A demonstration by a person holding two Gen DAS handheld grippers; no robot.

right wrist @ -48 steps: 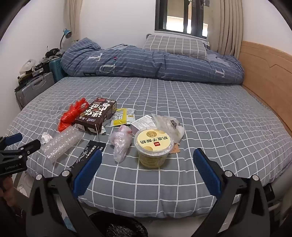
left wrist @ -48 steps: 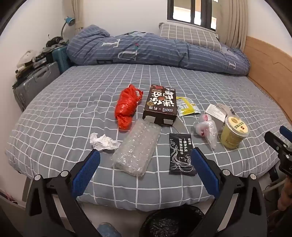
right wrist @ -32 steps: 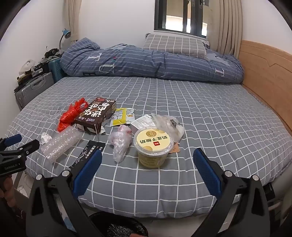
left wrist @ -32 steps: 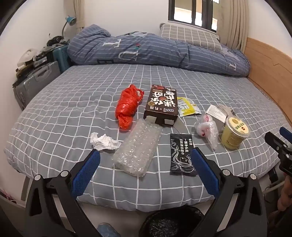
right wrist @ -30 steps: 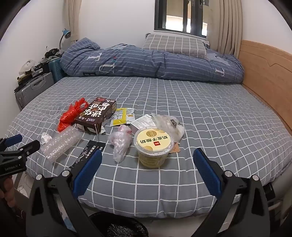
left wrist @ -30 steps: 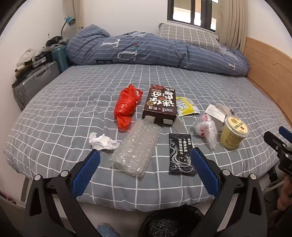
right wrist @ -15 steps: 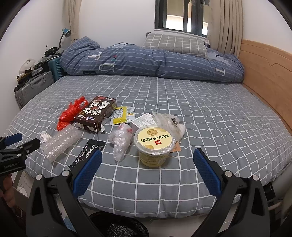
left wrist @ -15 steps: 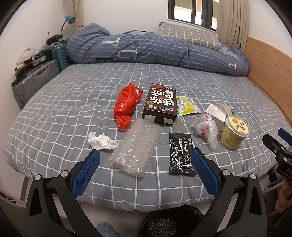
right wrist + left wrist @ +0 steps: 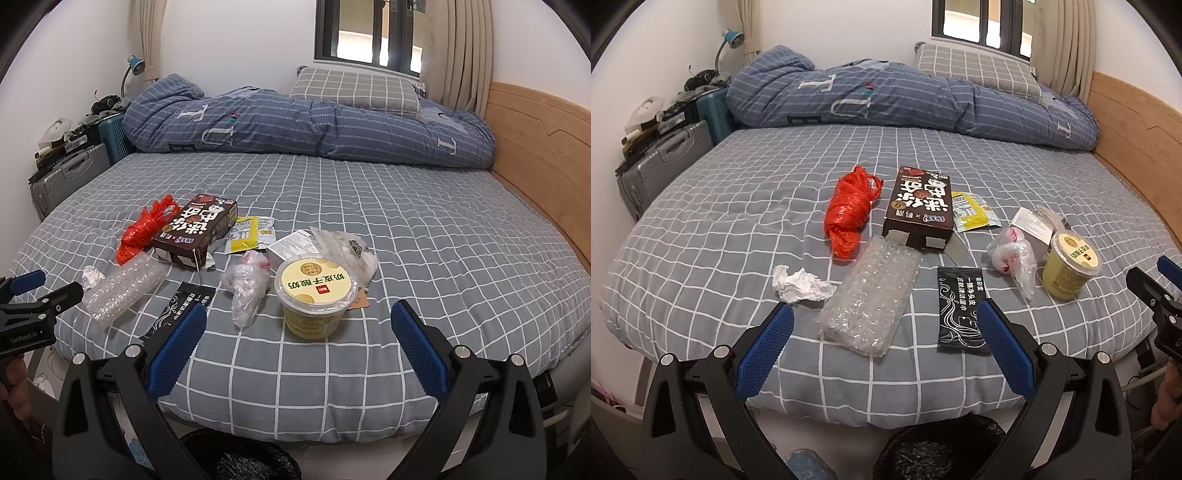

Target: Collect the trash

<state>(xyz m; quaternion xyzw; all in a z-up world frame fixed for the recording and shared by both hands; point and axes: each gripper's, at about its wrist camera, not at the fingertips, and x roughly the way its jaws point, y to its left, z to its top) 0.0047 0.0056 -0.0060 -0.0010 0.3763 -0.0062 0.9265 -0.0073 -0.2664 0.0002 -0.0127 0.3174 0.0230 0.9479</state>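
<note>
trash (image 9: 871, 295) on bed (image 9: 738, 206), seemingly untouched

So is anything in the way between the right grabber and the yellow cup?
Nothing visible. The right gripper is open and the yellow cup stands on the bed just ahead of it, with only bare sheet between. A clear bag lies beside the cup on the left, apart from it.

Left gripper (image 9: 882, 321) fingers (image 9: 764, 354) spread above bubble wrap (image 9: 871, 295), black sachet (image 9: 962, 308), checked bed (image 9: 738, 229)
</note>
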